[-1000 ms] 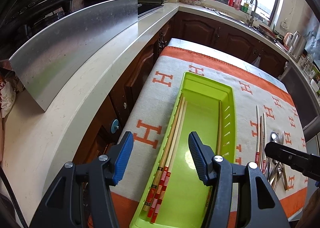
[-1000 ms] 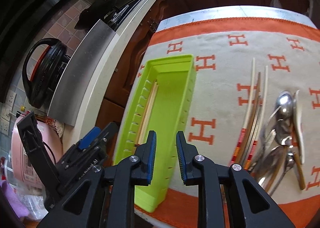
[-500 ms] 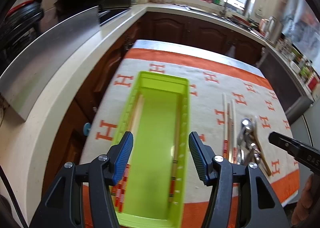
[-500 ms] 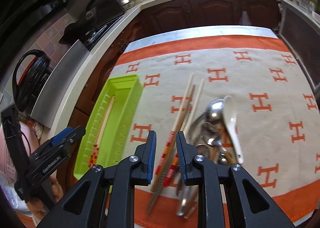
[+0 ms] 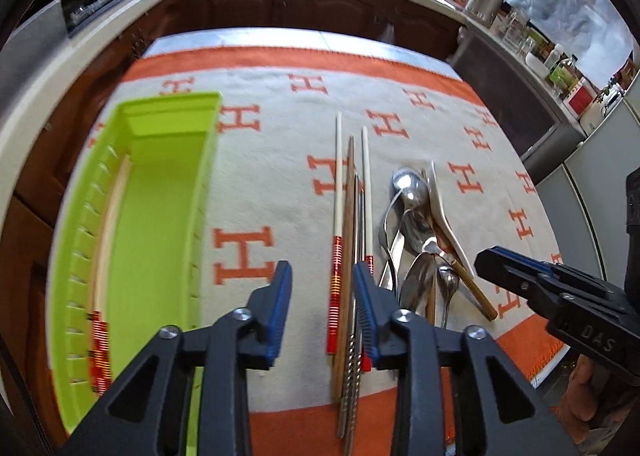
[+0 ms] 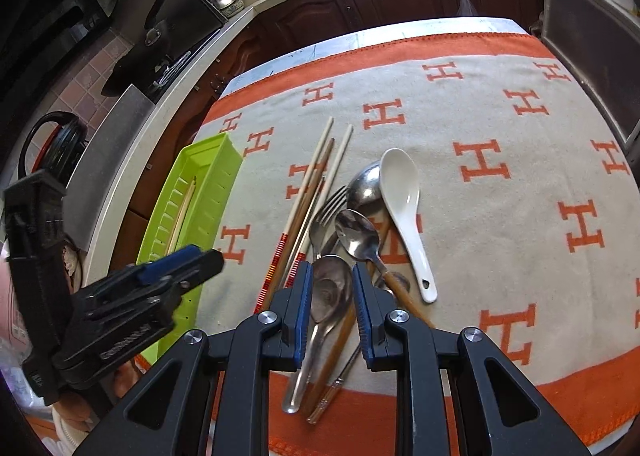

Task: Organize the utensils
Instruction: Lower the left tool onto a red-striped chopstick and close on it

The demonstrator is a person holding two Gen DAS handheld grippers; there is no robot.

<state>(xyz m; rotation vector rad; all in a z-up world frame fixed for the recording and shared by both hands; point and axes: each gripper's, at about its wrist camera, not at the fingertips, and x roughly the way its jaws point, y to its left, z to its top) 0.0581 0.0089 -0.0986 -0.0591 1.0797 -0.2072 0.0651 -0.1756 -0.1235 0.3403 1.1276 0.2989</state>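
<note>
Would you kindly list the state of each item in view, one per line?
Left gripper: open, empty, above the loose chopsticks.
Right gripper: open, empty, over the spoon pile.
Green tray: holds a few chopsticks along its left wall.
Loose chopsticks: flat on the cloth, right of the tray.
White spoon: bowl up, on the pile's right edge.

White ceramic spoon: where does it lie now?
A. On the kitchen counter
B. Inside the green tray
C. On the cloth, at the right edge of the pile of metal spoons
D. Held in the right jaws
C: the white ceramic spoon rests on the cloth beside the metal spoons, outside the green tray.
</note>
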